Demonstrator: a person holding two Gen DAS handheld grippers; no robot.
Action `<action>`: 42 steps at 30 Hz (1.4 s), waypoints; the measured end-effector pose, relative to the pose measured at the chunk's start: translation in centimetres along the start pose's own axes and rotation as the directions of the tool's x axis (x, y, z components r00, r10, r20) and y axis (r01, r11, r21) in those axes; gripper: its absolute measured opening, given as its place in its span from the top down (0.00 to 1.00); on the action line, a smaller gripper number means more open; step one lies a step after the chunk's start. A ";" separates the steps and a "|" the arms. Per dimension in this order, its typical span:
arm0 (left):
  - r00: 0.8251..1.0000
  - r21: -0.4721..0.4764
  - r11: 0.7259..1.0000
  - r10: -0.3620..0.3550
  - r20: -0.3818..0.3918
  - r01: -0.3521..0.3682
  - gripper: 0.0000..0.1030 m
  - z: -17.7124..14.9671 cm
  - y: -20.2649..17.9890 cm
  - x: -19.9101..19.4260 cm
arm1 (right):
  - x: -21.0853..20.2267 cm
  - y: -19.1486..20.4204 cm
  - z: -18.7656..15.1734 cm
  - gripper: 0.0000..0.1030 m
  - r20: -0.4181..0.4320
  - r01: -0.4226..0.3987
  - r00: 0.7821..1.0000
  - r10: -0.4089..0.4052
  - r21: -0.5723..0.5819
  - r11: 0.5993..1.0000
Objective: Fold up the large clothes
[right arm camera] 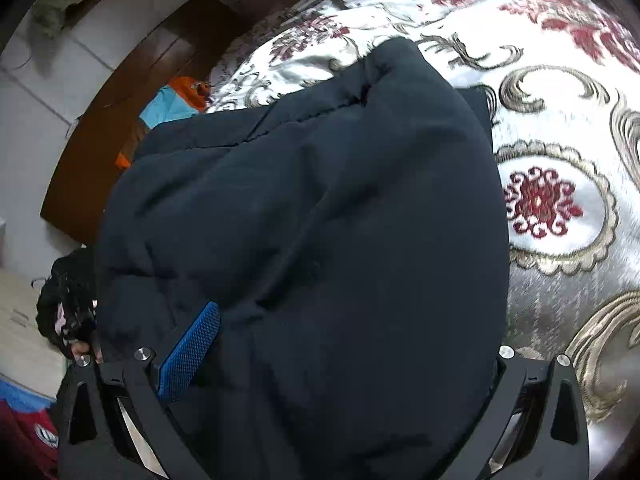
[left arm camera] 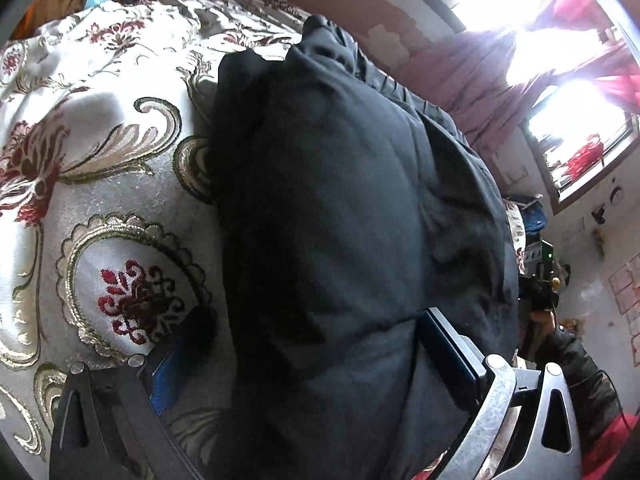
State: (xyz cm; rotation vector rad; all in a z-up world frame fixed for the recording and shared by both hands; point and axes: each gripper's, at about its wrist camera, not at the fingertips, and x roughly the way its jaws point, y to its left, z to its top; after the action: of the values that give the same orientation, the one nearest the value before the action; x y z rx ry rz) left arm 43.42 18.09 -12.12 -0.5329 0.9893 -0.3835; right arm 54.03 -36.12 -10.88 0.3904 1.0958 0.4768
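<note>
Left claw (left arm camera: 316,360): we find its fingers spread wide, a thick bundle of the dark jacket (left arm camera: 352,208) bulging between them; the right-hand pad (left arm camera: 448,348) presses against the cloth, the blue-faced left-hand pad (left arm camera: 176,372) sits beside it over the bedspread (left arm camera: 100,184).

Right claw (right arm camera: 340,344): we find it spread likewise, the jacket (right arm camera: 312,220) filling the gap; one blue pad (right arm camera: 192,348) shows against the fabric, the other is hidden behind it. Whether either claw truly pinches the cloth we cannot tell.

Jacket: dark navy, padded, bunched in a heap on the bed, lying on the bedspread.

Bedspread: white, with red flowers and gold scrolls.

Also noted: bright window (left arm camera: 576,132) with red curtain (left arm camera: 480,80); brown wooden headboard (right arm camera: 132,120); orange and light-blue cloth (right arm camera: 176,100) by the headboard.
</note>
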 end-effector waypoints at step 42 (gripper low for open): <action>0.996 0.384 0.923 -0.006 0.093 -0.030 0.80 -3.6 -24.0 -1.2 | -29.0 4.4 -15.9 0.84 0.597 0.408 0.722 -0.350 0.042 0.912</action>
State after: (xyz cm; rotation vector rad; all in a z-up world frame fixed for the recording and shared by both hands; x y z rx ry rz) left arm 38.12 -1.59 1.12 -0.1847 0.7999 -0.5242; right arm 27.93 -47.28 6.67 0.1955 0.5059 0.0161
